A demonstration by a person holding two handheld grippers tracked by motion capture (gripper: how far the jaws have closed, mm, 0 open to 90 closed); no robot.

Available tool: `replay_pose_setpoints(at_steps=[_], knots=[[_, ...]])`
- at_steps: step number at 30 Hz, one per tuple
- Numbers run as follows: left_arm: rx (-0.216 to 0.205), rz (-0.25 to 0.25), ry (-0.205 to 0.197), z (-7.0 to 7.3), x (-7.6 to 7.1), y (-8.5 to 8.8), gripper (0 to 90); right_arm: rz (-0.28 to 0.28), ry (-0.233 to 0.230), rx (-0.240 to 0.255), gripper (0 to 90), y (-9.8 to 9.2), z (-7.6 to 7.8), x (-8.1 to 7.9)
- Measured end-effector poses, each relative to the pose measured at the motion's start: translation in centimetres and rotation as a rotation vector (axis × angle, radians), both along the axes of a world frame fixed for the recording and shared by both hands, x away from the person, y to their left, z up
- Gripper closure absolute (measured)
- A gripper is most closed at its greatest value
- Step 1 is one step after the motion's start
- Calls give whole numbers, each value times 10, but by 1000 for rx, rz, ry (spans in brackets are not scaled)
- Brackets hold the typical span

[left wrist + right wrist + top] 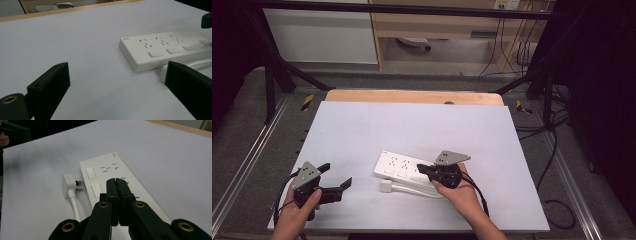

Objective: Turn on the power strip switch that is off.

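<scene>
1. The white power strip (404, 169) lies flat on the table (362, 130) toward the near edge, right of centre, with its plug (385, 186) and white cable (412, 190) loose just beside its near side.
2. The right gripper (116, 182) hangs over the strip's switches with its fingers pressed together and holding nothing. A hard press could skid the light strip across the smooth table.
3. Closed fingers could miss a narrow switch (90, 173) and land on the sockets instead.
4. The left gripper (337, 176), near the left of the near edge, has its fingers spread wide and empty, well apart from the strip, so nothing braces it.
5. The loose cable could snag if the strip shifts.
</scene>
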State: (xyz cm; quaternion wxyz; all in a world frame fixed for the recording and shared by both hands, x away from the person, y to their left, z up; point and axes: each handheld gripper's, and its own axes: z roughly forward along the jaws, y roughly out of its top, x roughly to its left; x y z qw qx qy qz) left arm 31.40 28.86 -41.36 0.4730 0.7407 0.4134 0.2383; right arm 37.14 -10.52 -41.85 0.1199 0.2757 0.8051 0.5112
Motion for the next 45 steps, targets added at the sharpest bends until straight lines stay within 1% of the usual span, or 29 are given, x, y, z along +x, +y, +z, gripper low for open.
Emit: replay_pose_setpoints(at_steps=[6, 15, 21, 24, 29, 36, 41, 45], knots=[[1, 0, 0, 0, 0, 0, 61, -11, 0, 12, 872, -2, 4, 1], [1, 0, 0, 0, 0, 0, 61, -35, 2, 25, 804, -6, 9, 3], [1, 0, 0, 0, 0, 0, 61, -52, -8, 35, 767, -10, 15, 5], [1, 0, 0, 0, 0, 0, 61, -62, -11, 38, 733, -11, 18, 5], [2, -1, 0, 0, 0, 0, 61, -84, -11, 39, 641, -12, 22, 7], [1, -1, 0, 0, 0, 0, 61, -111, -22, 41, 545, -14, 27, 9], [1, -1, 0, 0, 0, 0, 61, -134, -23, 43, 408, -14, 31, 11], [1, -1, 0, 0, 0, 0, 61, -144, -28, 48, 368, -16, 34, 12]])
